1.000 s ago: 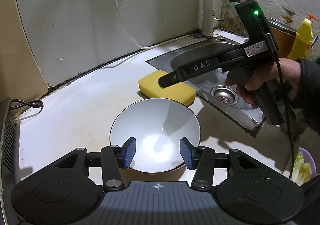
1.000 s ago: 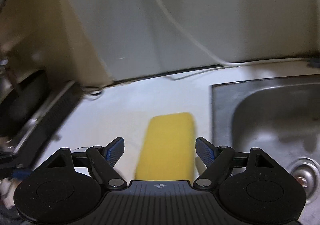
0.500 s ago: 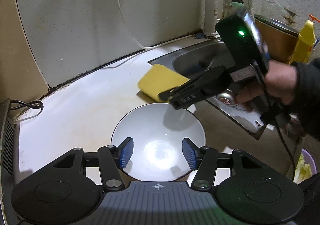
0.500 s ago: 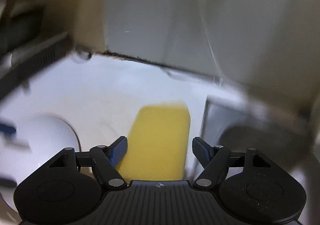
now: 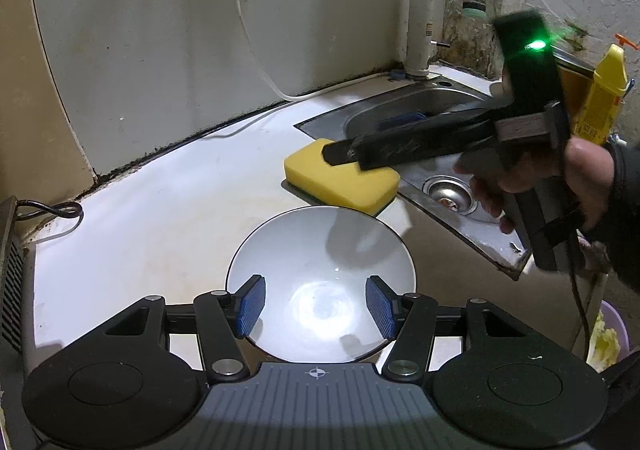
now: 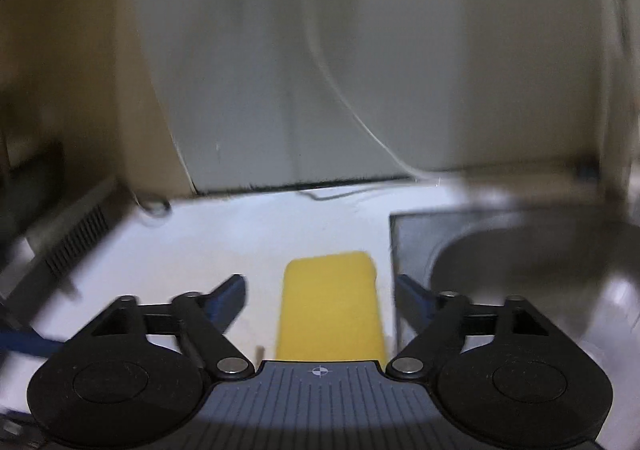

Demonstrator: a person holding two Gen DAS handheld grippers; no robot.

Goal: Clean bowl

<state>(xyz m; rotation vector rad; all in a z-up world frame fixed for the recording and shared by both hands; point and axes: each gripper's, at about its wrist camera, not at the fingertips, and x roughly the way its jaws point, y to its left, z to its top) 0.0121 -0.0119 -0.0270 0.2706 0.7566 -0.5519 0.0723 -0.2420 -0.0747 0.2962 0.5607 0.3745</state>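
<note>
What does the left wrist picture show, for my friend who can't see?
A white bowl sits on the counter between the open left hand-held gripper. Beyond it, the right hand-held gripper hovers over a yellow sponge beside the sink.

A shallow white bowl (image 5: 320, 282) sits upright on the white counter (image 5: 160, 218), empty, its inside glossy. A yellow sponge (image 5: 340, 178) lies flat just behind it.

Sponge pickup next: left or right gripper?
Right. The right gripper is open with the sponge between its jaws; the left gripper is open over the bowl.
</note>
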